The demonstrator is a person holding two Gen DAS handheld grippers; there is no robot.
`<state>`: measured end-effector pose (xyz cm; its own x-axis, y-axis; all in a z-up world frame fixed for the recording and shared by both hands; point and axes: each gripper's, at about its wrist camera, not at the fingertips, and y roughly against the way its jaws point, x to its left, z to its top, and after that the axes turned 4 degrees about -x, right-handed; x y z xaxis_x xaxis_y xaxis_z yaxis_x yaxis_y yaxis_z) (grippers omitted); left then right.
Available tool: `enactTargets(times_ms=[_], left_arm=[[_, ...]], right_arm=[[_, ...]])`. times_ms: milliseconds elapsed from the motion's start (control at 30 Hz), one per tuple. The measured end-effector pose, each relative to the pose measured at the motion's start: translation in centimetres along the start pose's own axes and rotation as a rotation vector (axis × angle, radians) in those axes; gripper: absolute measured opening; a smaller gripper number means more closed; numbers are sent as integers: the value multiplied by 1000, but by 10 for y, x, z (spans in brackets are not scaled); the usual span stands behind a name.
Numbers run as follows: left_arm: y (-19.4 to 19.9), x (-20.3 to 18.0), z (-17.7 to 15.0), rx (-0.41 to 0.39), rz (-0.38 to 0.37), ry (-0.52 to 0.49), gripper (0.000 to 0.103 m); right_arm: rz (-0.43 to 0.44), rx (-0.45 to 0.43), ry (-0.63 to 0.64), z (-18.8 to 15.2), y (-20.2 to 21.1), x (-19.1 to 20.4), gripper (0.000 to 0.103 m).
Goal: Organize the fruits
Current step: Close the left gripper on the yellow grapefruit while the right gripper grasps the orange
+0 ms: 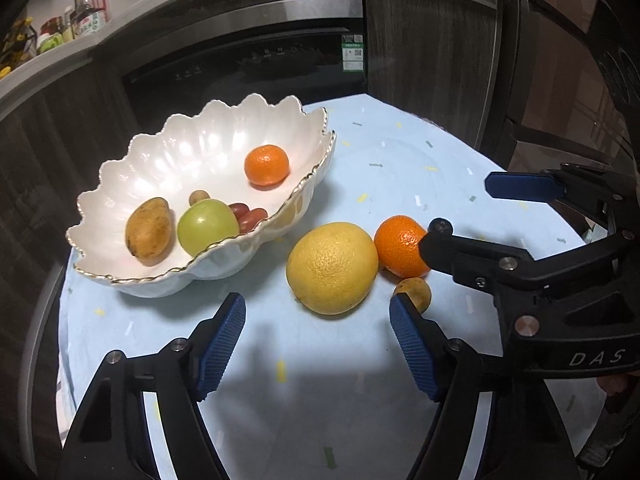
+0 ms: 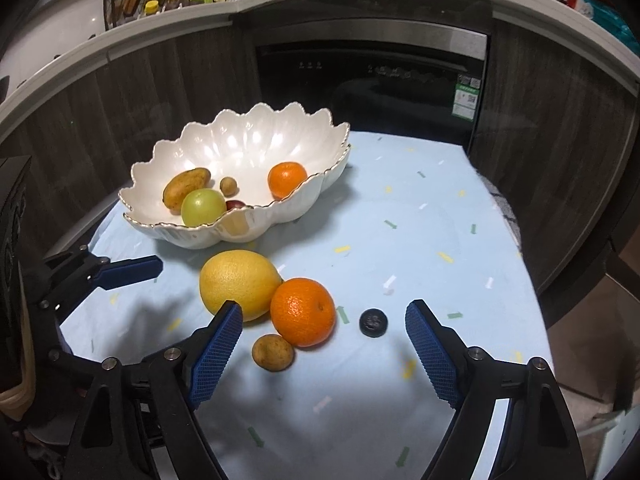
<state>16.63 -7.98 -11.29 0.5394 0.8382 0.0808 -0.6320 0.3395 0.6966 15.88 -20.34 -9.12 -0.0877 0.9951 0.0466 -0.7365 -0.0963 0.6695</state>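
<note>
Jaws apart; bowl [image 2: 248, 220] holding fruit.

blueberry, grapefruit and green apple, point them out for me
blueberry [image 2: 373, 322], right wrist view, top with the crown
grapefruit [image 2: 236, 282], right wrist view, middle of the yellow rind
green apple [image 1: 206, 225], left wrist view, its front, inside the bowl [image 1: 120, 184]

Both wrist cams close, face bowl [image 1: 192, 268].
</note>
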Motion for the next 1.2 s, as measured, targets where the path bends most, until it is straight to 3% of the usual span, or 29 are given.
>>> enactTargets(times_ms=[500, 900, 1000, 1100, 1200], left_arm=[[-24, 8, 3, 26, -58, -29, 73], [-39, 3, 9, 32, -104, -65, 73], [-43, 2, 10, 38, -119, -62, 68], [-44, 3, 11, 38, -116, -49, 65], [-43, 6, 10, 33, -97, -42, 56]], right_arm=[[35, 87, -15, 0, -31, 3, 69], [77, 105, -59, 0, -44, -4, 61], [104, 113, -77, 0, -46, -5, 57], [135, 110, -91, 0, -47, -5, 47], [123, 102, -78, 0, -46, -3, 46]])
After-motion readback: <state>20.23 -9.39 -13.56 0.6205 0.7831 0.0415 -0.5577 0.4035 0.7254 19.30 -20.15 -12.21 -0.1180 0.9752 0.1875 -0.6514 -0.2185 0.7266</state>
